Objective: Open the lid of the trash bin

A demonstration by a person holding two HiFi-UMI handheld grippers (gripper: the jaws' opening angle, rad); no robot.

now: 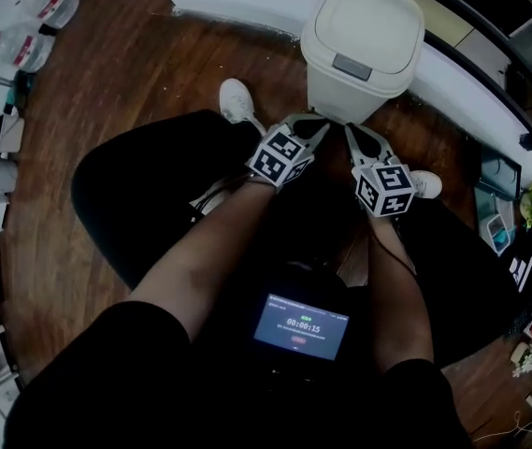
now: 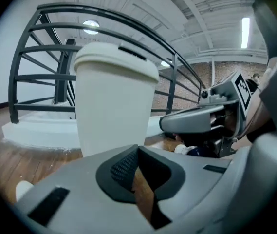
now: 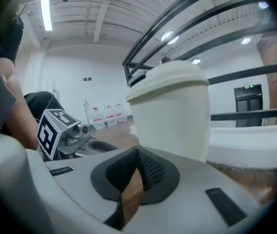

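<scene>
Left gripper [image 2: 137, 154] pinched together on nothing, right gripper [image 3: 138, 156] the same. Just ahead of both tips stands the trash bin [image 1: 357, 80], seemingly untouched, its lid [image 1: 366, 19] down flat. Nothing's done yet, I'd say: the whole opening remains.

A dark wooden floor [image 1: 88, 129] fills the room. Along the floor's far edge runs a white curved plinth [image 1: 237, 3], carrying a black metal railing [image 2: 62, 77] of slanted bars. The white ribbed ceiling [image 2: 143, 4] holds a tube light [image 2: 246, 30] and a round lamp [image 2: 90, 27]. A brick wall [image 2: 226, 72] stands beyond the railing. Water bottles [image 1: 46, 12] sit at the floor's far left corner, near a white wall [image 3: 80, 67].
</scene>
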